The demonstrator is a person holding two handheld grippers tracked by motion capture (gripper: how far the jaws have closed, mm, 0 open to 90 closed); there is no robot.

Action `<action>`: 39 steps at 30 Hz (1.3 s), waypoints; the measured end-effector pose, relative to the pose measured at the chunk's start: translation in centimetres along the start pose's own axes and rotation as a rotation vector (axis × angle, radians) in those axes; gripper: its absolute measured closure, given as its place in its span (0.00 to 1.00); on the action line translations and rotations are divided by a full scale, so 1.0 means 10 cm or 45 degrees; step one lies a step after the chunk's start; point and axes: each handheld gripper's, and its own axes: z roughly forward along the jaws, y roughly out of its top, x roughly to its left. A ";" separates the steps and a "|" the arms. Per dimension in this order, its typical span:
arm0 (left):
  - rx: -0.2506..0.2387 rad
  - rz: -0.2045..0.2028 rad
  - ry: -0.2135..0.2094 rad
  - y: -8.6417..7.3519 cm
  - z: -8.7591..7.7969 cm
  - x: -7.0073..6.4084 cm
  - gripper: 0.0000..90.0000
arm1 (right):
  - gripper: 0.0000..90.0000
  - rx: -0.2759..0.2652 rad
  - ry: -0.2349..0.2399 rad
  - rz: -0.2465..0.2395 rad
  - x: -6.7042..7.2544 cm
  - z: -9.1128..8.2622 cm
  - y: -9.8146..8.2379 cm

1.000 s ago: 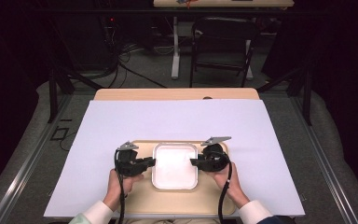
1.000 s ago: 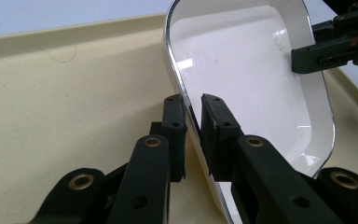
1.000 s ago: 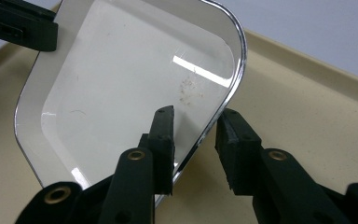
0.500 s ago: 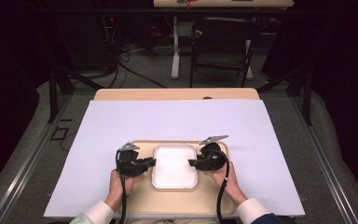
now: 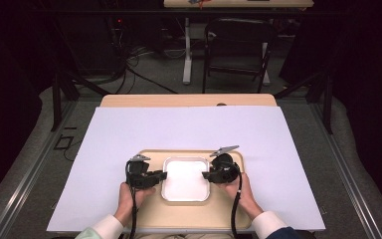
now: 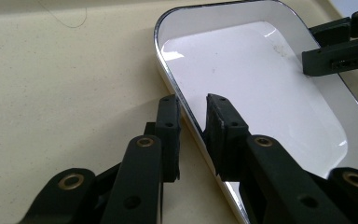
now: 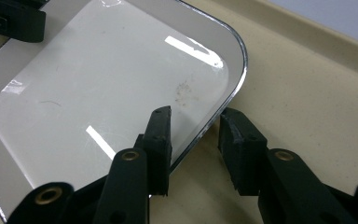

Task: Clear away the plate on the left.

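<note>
We have a white square dish (image 5: 186, 179) with a shiny rim. It sits in the middle of a tan tray (image 5: 179, 219), and the tray lies at the near edge of a big white sheet (image 5: 189, 129) on the table.

Our left gripper (image 6: 193, 122) is at the left side of the dish. One jaw stands outside the rim and one stands inside, so the rim runs through the gap between them. The jaws have just been opening a little. We can see a thin gap on both sides of the rim, so they are not pinching it. This gripper is open around the rim.

Our right gripper (image 7: 200, 123) is at the right side of the dish. It stands the same way, one jaw over the white inside and one jaw over the tray, with the rim between them. These jaws have just been closing a little. There is a clear gap here too, so this gripper is also loose around the rim, not pinching.

We think we are at the step of taking hold of the dish by its two sides.

Next, we think both grippers must squeeze shut on the rim. The rim is thin and smooth, so the jaws should sit deep enough that it cannot slip out. Then both hands should lift together and stay level, so the dish does not tip.
</note>
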 end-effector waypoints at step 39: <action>-0.034 0.059 0.017 0.07 -0.10 -0.01 0.43 | 0.26 -0.034 -0.107 -0.120 0.12 -0.08 0.04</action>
